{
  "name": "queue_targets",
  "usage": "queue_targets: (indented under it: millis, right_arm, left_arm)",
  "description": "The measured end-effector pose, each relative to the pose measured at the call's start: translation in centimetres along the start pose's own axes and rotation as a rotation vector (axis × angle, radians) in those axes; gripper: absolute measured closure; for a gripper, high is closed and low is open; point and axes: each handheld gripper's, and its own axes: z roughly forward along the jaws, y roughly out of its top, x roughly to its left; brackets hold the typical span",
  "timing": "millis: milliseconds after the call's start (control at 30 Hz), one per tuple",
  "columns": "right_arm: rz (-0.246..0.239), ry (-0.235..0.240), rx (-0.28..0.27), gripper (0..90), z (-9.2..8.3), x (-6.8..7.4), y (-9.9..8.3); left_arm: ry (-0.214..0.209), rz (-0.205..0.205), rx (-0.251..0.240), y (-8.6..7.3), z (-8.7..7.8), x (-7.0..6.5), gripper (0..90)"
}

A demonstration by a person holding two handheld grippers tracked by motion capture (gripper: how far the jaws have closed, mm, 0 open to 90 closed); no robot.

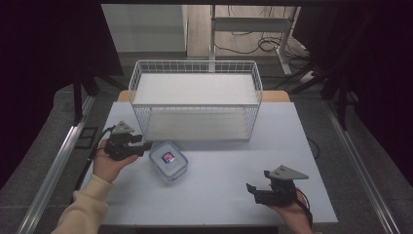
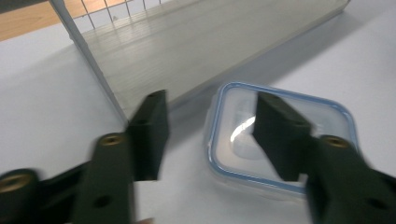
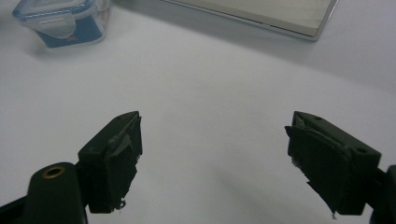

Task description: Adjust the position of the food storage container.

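Two released grippers, left gripper (image 1: 144,146) beside container (image 1: 168,160), right gripper (image 1: 258,182) apart; wire basket (image 1: 195,100) behind.

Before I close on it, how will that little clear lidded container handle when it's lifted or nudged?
The container looks like rigid clear plastic with a blue-sealed lid, so it should probably stay stiff under the left hand-held gripper. It sits low and square, so it is unlikely to tip or roll. Its smooth walls on the smooth table suggest it may slide when nudged.
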Motion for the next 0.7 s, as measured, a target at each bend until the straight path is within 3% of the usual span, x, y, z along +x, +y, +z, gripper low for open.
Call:
queue_targets:
  millis: [33, 67, 100, 167, 267, 467, 700]
  right_arm:
    - [0.0, 0.0, 0.0, 17.9, 0.0, 0.0, 0.0]
    - [-0.001, 0.0, 0.0, 17.9, 0.0, 0.0, 0.0]
    - [-0.002, 0.001, 0.002, 17.9, 0.0, 0.0, 0.0]
    - [-0.005, -0.001, 0.002, 17.9, 0.1, 0.1, 0.0]
    - [-0.011, -0.002, -0.007, 17.9, 0.0, 0.2, 0.0]
    - [-0.012, -0.005, -0.006, 17.9, 0.1, 0.1, -0.1]
    - [-0.01, -0.007, -0.001, 18.0, 0.2, 0.2, -0.1]
  left_arm:
    - [0.0, 0.0, 0.0, 0.0, 0.0, 0.0, 60.8]
    - [-0.004, 0.005, 0.014, 0.1, 0.3, 0.2, 60.8]
    - [-0.011, 0.023, 0.056, 0.2, 0.8, 0.6, 71.5]
    - [-0.019, 0.023, 0.071, 0.2, 1.2, 0.8, 80.3]
    - [-0.027, 0.044, 0.132, 0.1, 2.6, 1.2, 87.8]
    - [-0.03, 0.054, 0.2, -0.6, 4.0, 1.5, 89.9]
    - [-0.009, 0.083, 0.227, -0.9, 4.2, 1.2, 90.0]
